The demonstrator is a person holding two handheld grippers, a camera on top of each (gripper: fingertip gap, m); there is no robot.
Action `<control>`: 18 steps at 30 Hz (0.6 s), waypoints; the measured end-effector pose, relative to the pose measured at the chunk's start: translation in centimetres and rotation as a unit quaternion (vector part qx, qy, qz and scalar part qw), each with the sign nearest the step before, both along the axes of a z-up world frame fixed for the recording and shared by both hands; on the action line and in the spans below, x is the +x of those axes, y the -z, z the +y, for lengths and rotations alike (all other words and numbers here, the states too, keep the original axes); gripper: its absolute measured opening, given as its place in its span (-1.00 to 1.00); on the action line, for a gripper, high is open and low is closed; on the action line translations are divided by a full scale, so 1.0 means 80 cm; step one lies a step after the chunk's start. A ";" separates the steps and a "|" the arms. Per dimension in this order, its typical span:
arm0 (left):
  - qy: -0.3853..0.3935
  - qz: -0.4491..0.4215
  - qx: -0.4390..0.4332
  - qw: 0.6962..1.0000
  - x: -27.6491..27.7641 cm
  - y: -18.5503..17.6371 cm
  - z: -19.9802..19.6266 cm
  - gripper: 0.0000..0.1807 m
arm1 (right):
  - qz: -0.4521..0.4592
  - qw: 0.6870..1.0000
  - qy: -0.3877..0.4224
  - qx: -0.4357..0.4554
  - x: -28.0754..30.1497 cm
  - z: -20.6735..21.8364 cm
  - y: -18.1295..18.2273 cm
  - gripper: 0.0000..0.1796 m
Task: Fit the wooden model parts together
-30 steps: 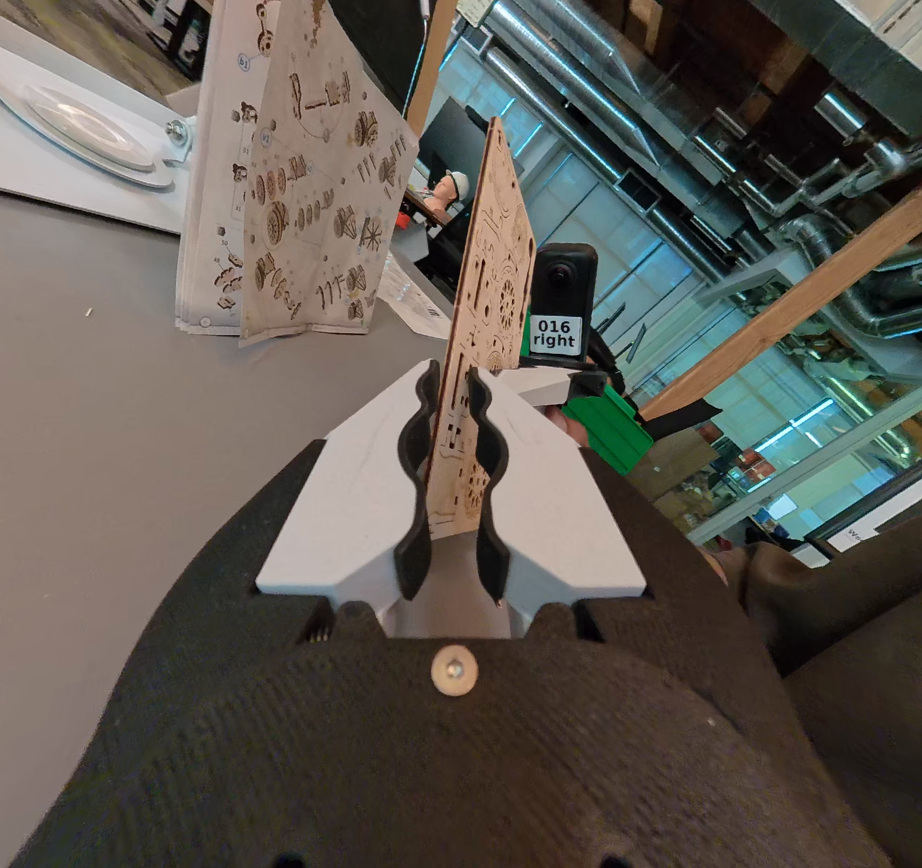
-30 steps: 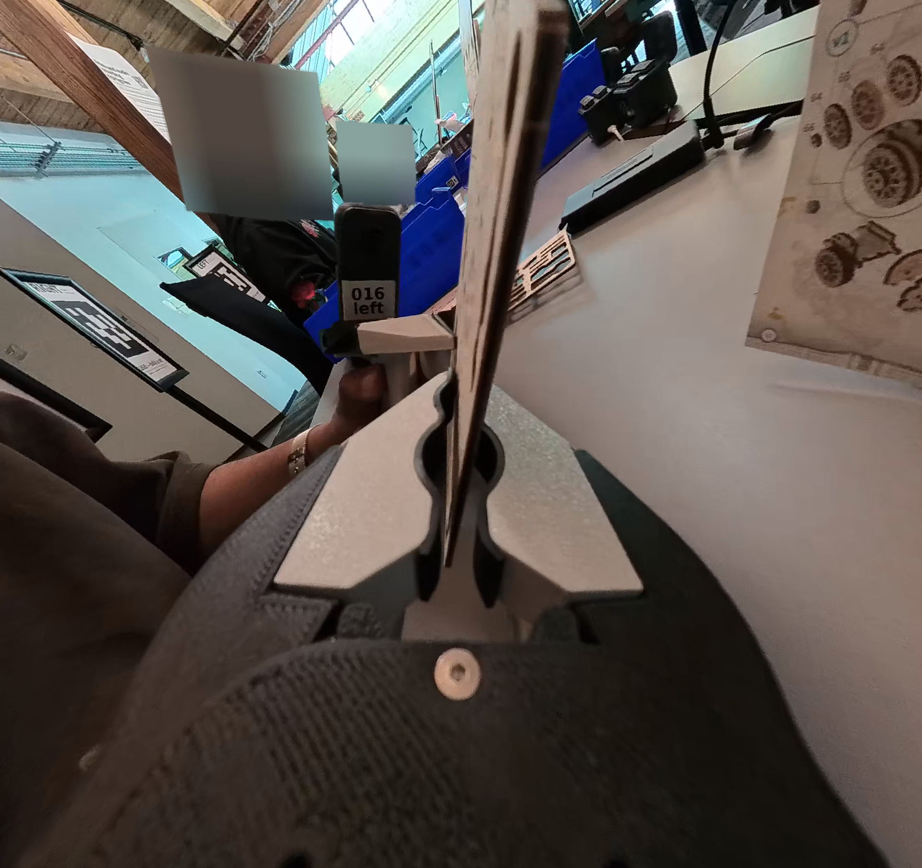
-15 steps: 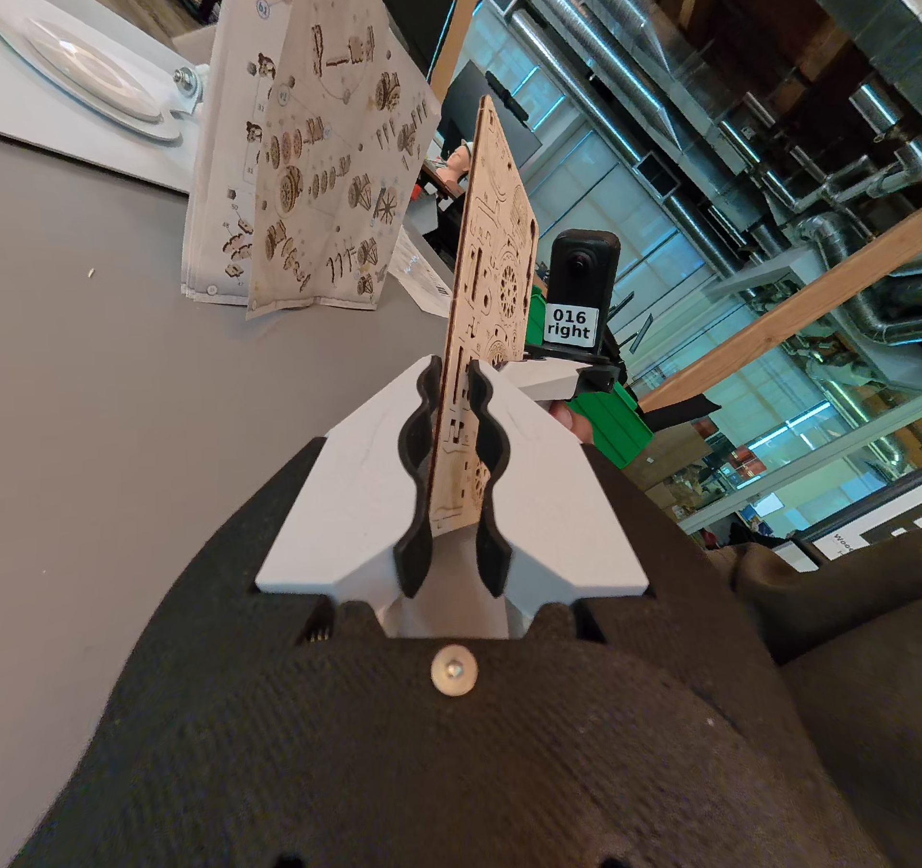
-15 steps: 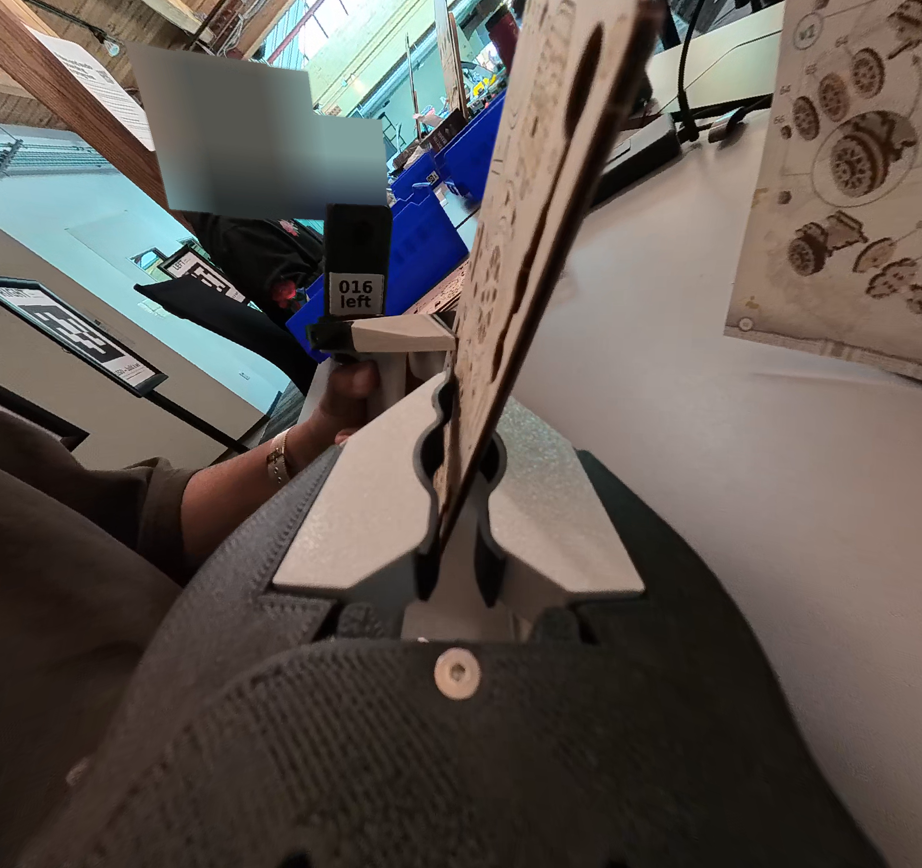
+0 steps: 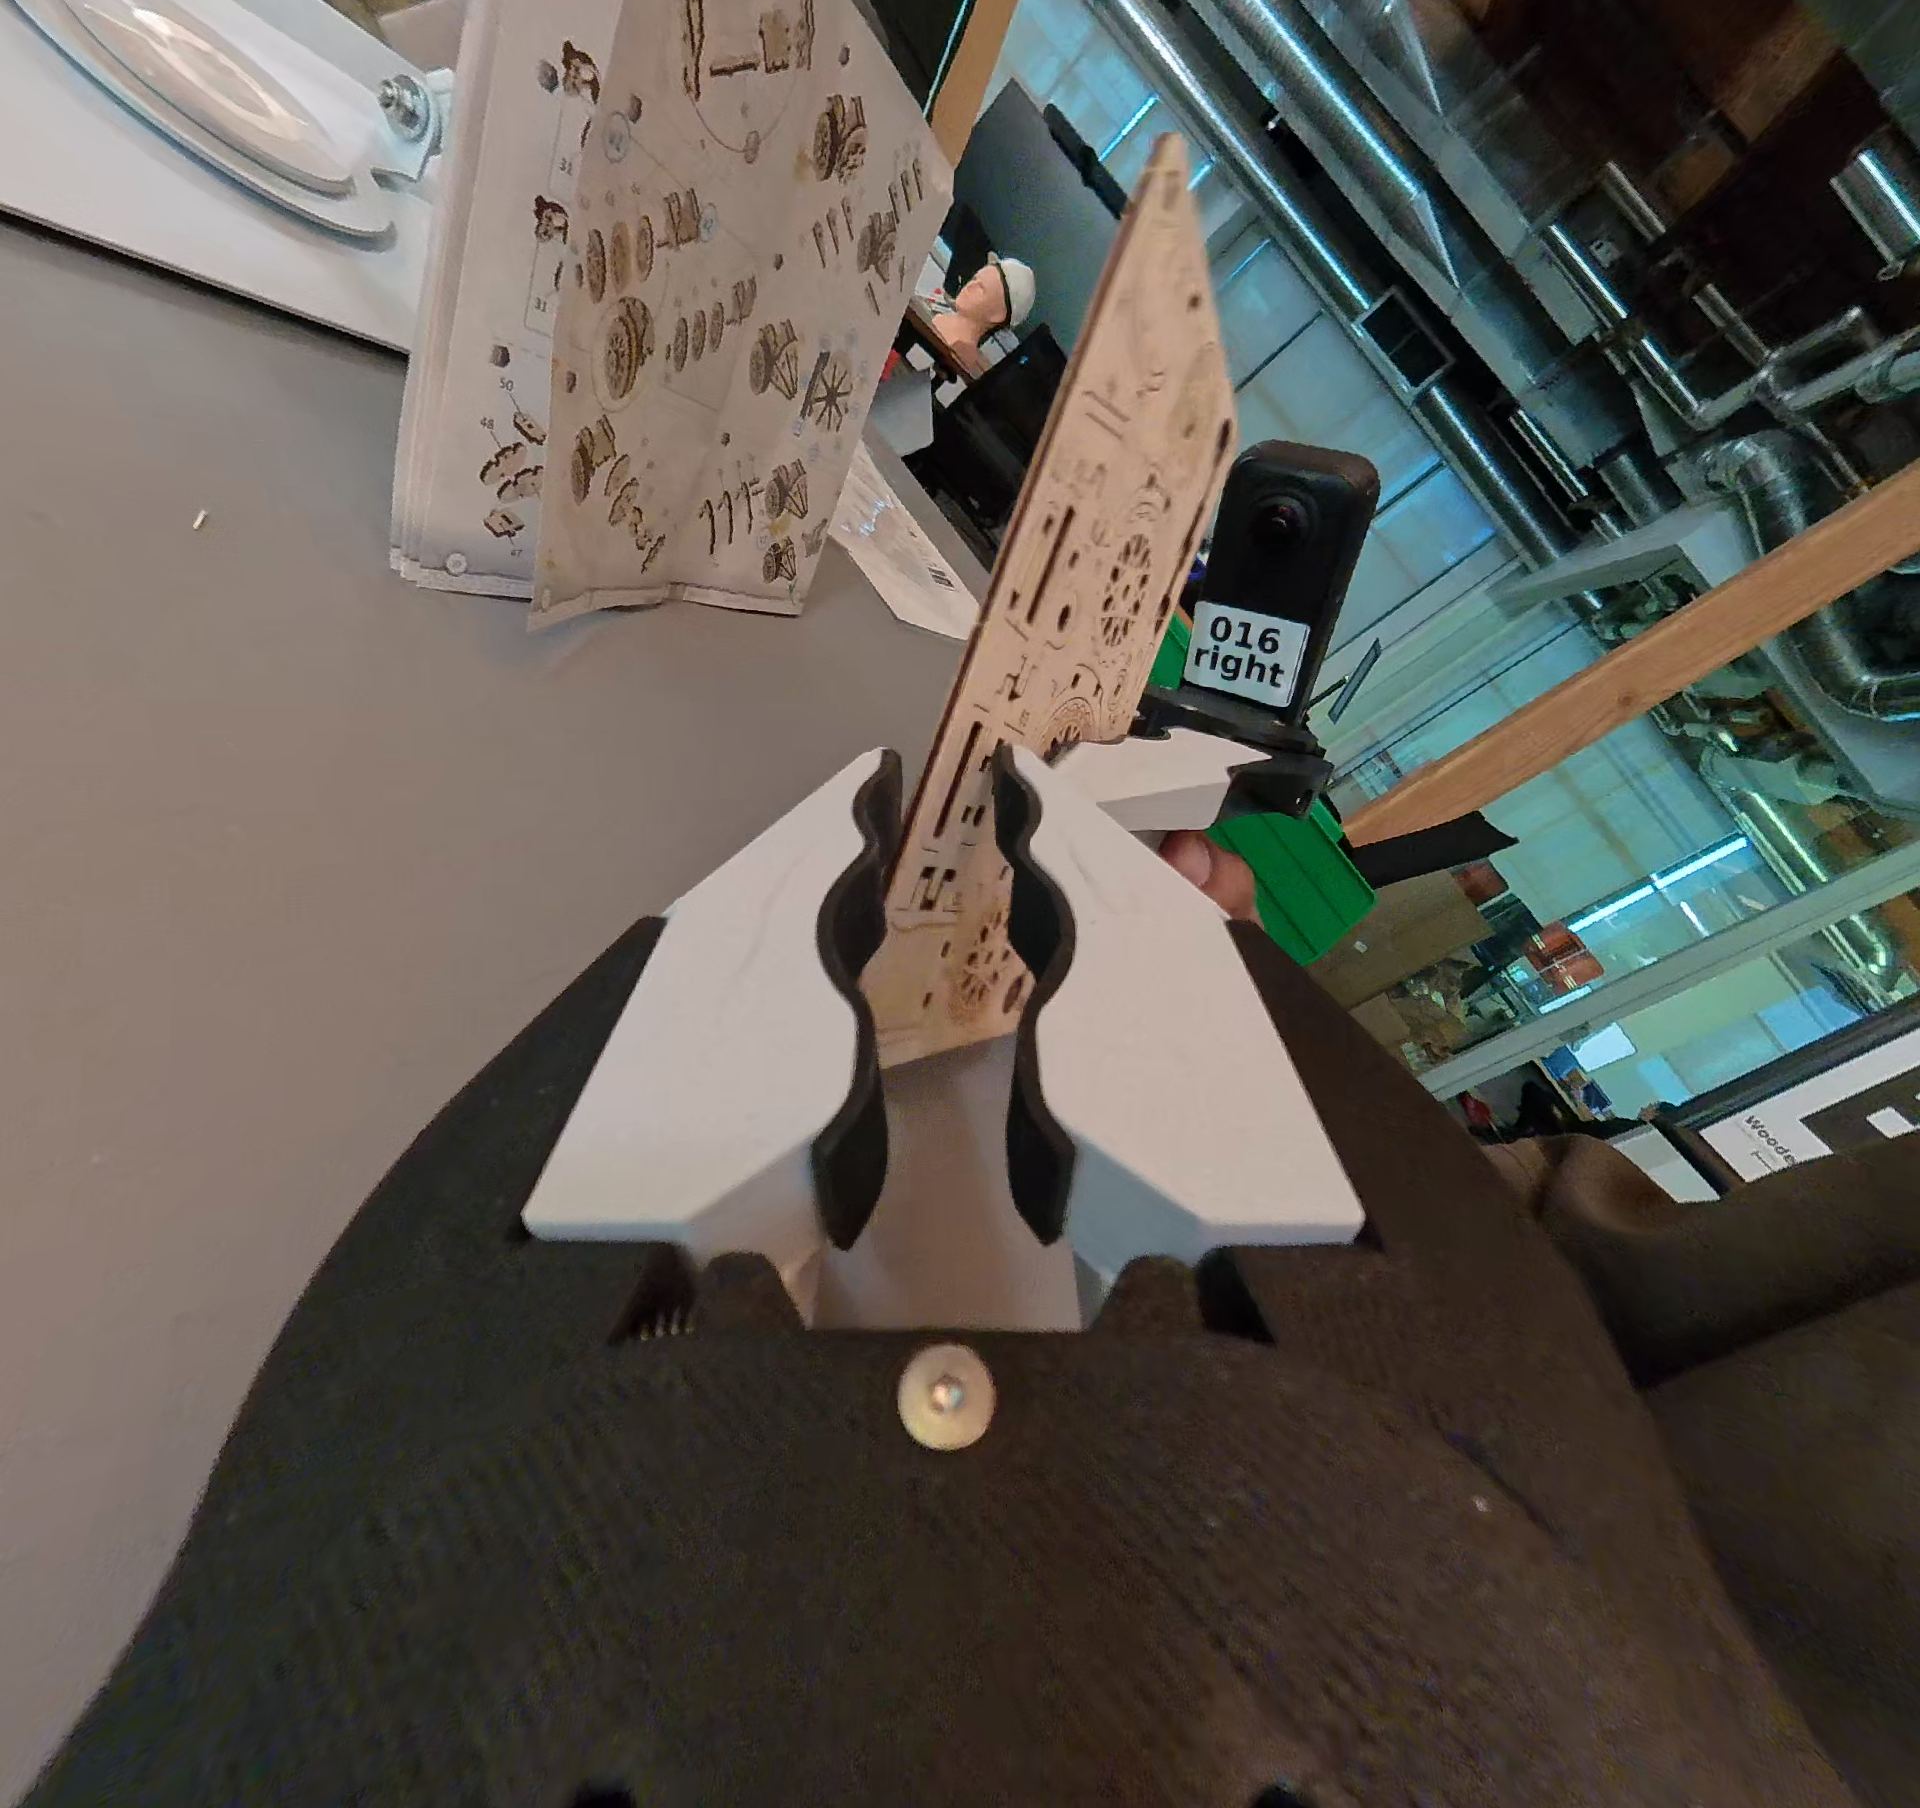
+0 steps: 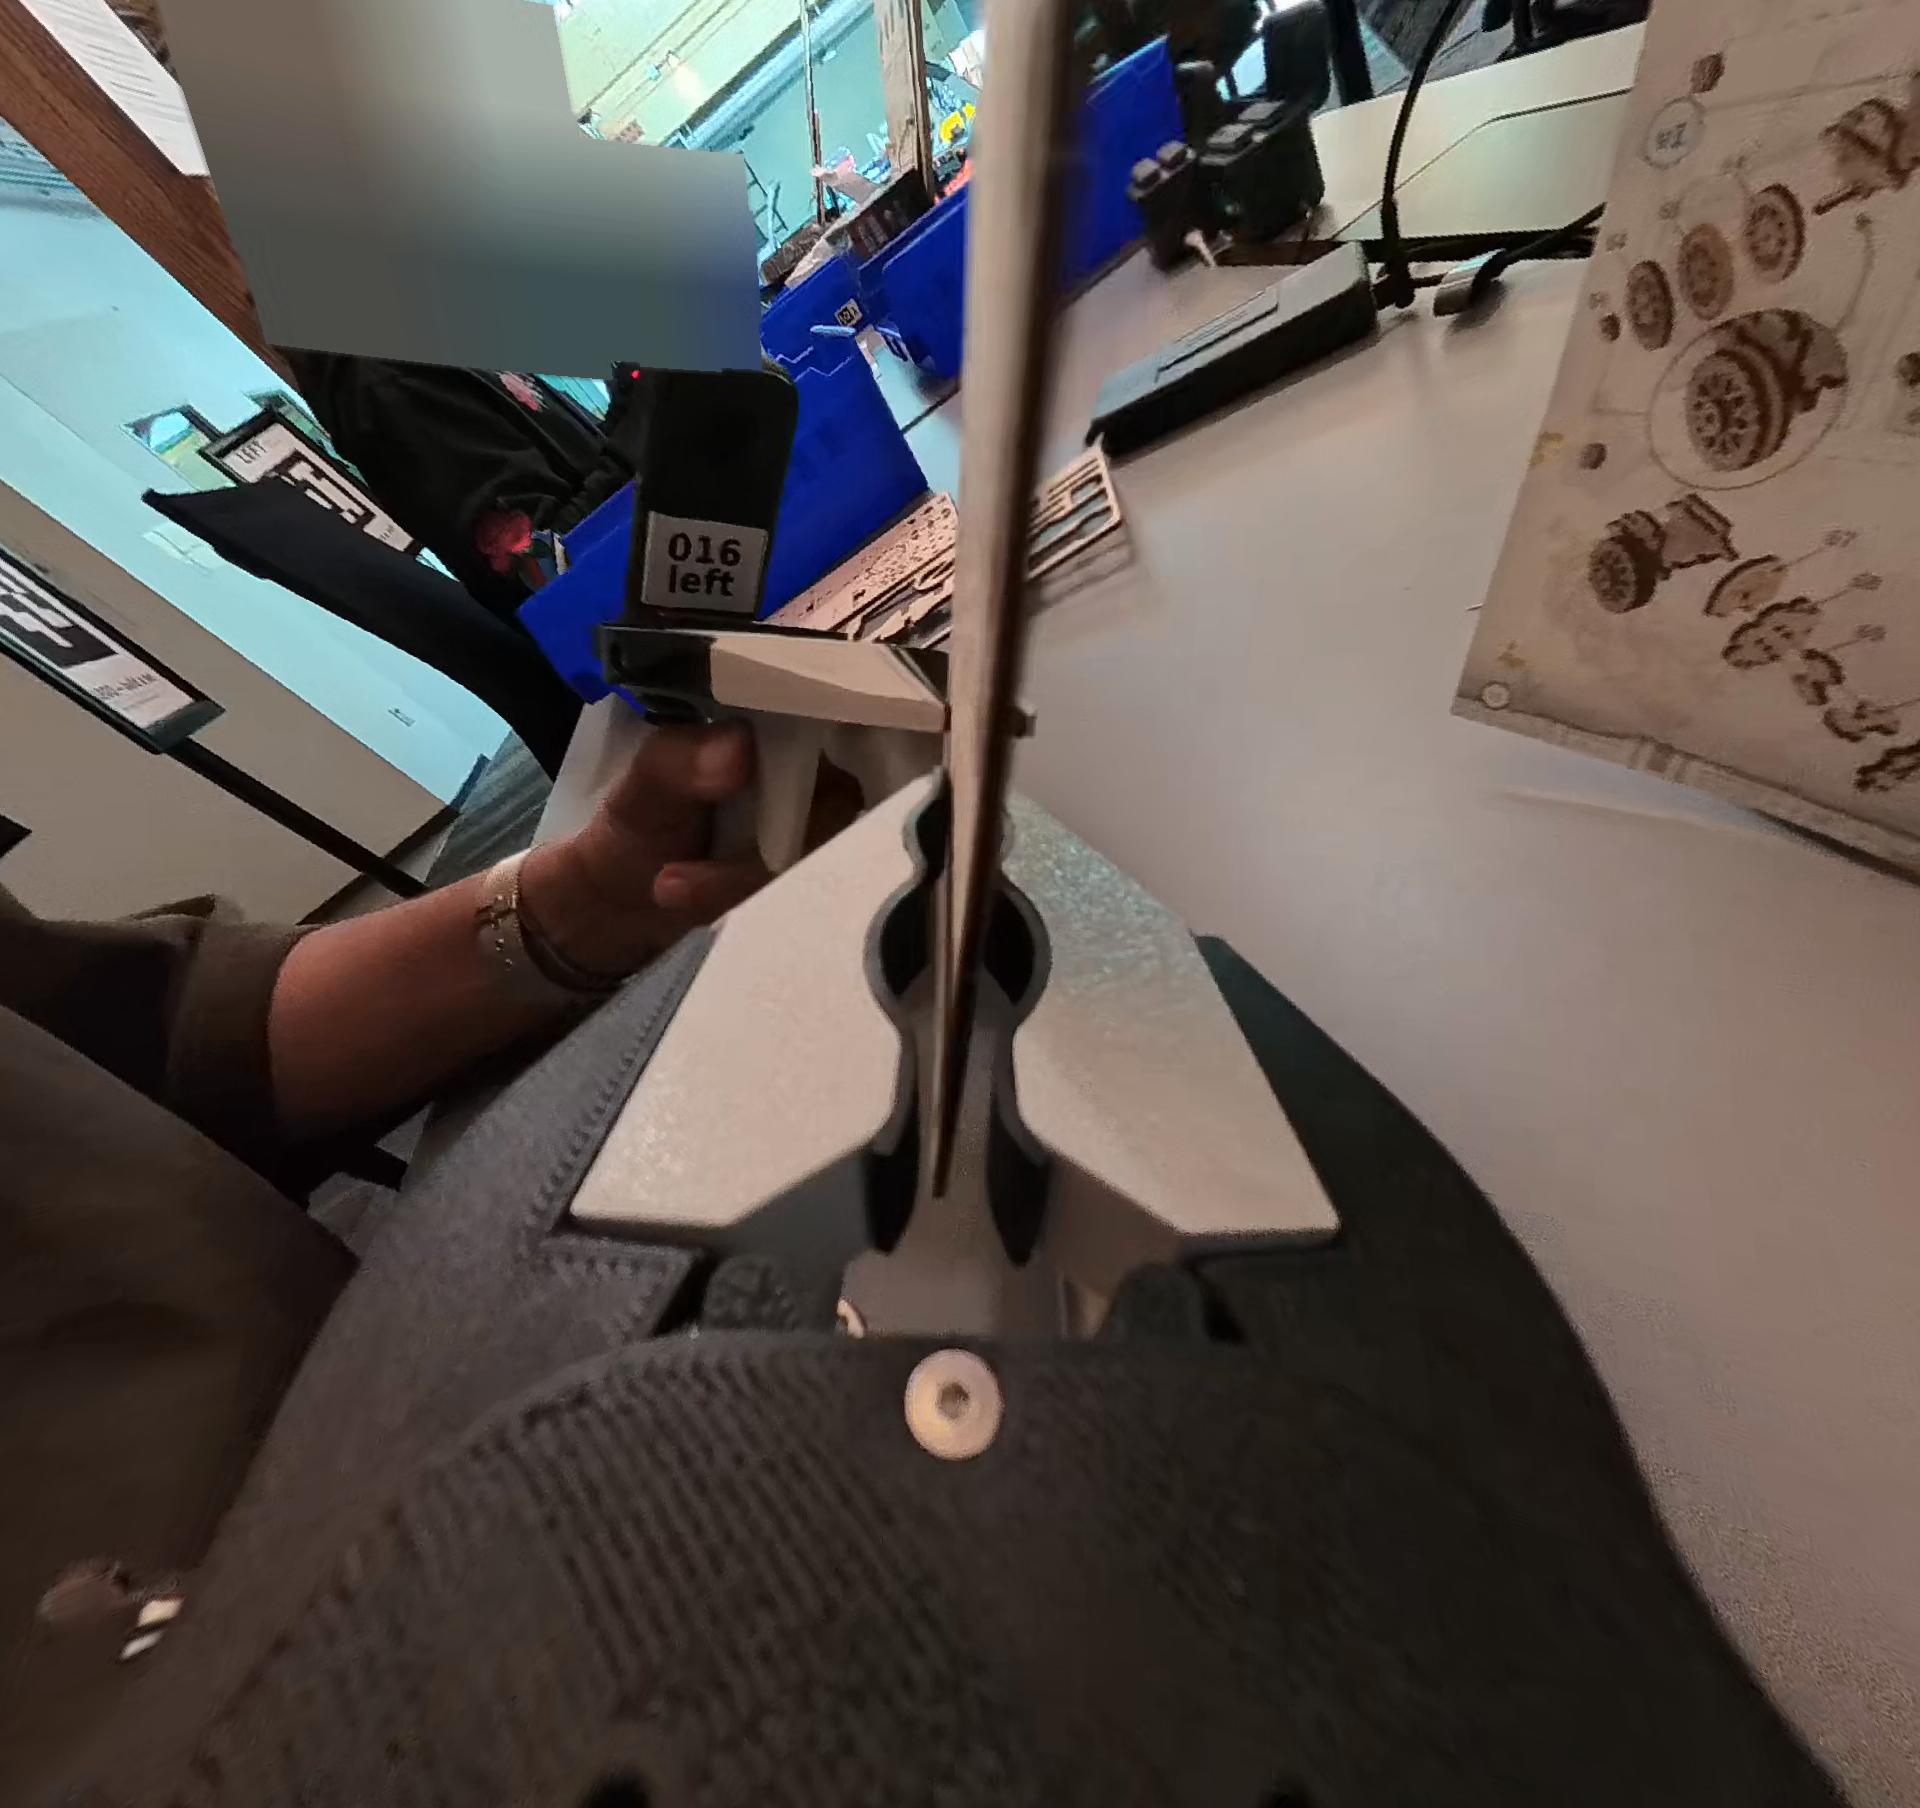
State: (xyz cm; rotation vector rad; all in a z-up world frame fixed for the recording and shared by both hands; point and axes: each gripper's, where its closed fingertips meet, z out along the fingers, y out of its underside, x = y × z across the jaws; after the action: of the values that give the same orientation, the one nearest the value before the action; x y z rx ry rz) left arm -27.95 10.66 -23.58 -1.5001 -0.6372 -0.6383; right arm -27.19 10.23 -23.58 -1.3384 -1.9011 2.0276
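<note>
A thin laser-cut wooden sheet (image 5: 1122,470) full of model parts is held upright above the grey table (image 5: 260,823). My left gripper (image 5: 943,771) is shut on its lower edge, with the black pads on both faces. In the right wrist view the sheet (image 6: 1013,356) shows edge-on, and my right gripper (image 6: 971,802) is shut on the same sheet. The right gripper (image 5: 1174,792) shows behind the sheet in the left wrist view. The left gripper (image 6: 831,678) shows clamped on the sheet from the left in the right wrist view, held by a hand (image 6: 644,854).
Printed instruction sheets (image 5: 717,304) stand propped on the table, also in the right wrist view (image 6: 1745,408). Another wooden parts sheet (image 6: 1070,532) lies flat beyond. Blue bins (image 6: 852,408), a black device (image 6: 1236,345) with cables and a white disc fixture (image 5: 177,65) sit farther off. The grippers are tip to tip, or close to it. The black device (image 6: 1236,345) is about 30 centimeters from both grippers' fingertips.
The sheet twisted to show its face in the right wrist view, then turned back edge-on. It now leans more to the right in the left wrist view. Both grippers kept hold.
</note>
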 end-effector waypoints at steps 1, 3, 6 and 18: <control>-0.001 0.005 0.000 1.000 0.000 -0.001 0.000 -0.79 | -0.002 1.000 -0.002 -0.001 0.000 0.000 0.001 -0.99; 0.001 0.029 -0.012 1.000 0.003 0.001 0.000 -0.74 | -0.011 1.000 -0.006 -0.010 0.000 0.001 0.001 -0.99; -0.010 0.052 -0.031 0.998 0.000 0.004 -0.002 -0.74 | -0.022 0.999 -0.017 -0.017 0.002 0.003 0.004 -0.98; -0.033 0.143 -0.062 0.987 -0.002 0.000 -0.005 -0.87 | -0.012 0.999 -0.016 0.031 0.004 -0.004 0.010 -0.98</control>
State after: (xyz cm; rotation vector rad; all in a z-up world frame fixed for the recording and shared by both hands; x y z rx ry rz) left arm -28.13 10.24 -23.59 -1.6406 -0.5092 -0.3275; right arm -26.87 9.91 -24.38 -1.3322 -1.9911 1.9591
